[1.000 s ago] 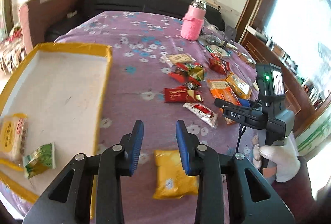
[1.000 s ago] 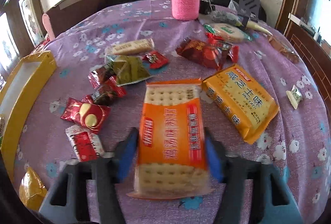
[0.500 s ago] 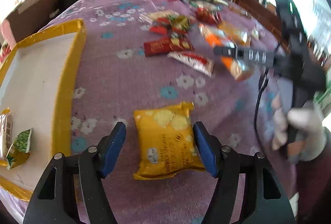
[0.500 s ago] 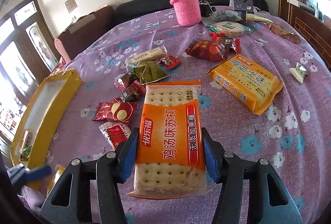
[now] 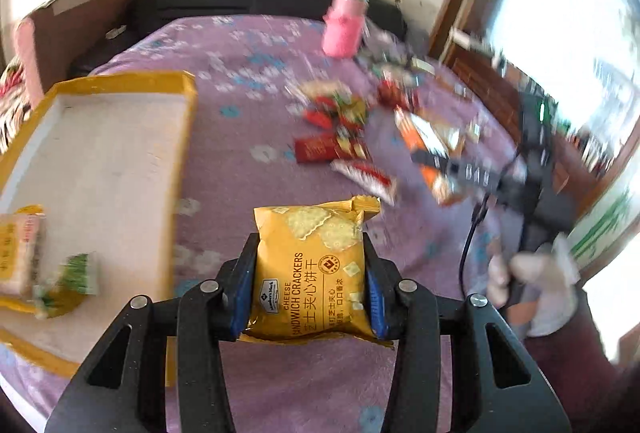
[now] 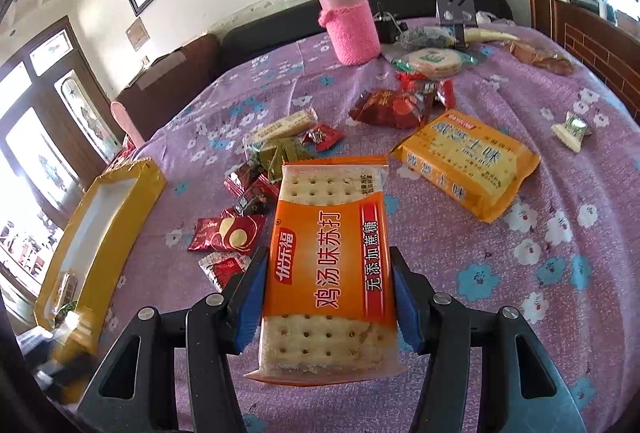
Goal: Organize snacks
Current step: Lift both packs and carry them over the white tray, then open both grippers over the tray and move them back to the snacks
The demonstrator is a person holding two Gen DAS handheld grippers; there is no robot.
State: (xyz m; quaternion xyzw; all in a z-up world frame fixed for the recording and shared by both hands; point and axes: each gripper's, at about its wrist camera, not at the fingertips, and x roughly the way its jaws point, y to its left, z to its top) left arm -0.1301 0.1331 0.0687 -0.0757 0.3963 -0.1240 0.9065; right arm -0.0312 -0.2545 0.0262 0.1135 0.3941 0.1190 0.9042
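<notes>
Left tool (image 5: 308, 285) now around yellow packet (image 5: 310, 273)

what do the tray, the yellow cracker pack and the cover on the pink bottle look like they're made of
Tray: probably cardboard, white inside, rims wrapped in glossy yellow tape that wrinkles.
Cracker pack: thin plastic film, slight sheen, crimped end seal.
Bottle cover: knitted or crocheted yarn, fuzzy and ribbed; the cap above looks like shiny metal.

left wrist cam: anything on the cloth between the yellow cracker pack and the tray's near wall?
Nothing: in the left wrist view only bare purple tablecloth lies between the yellow cracker pack and the tray.
</notes>
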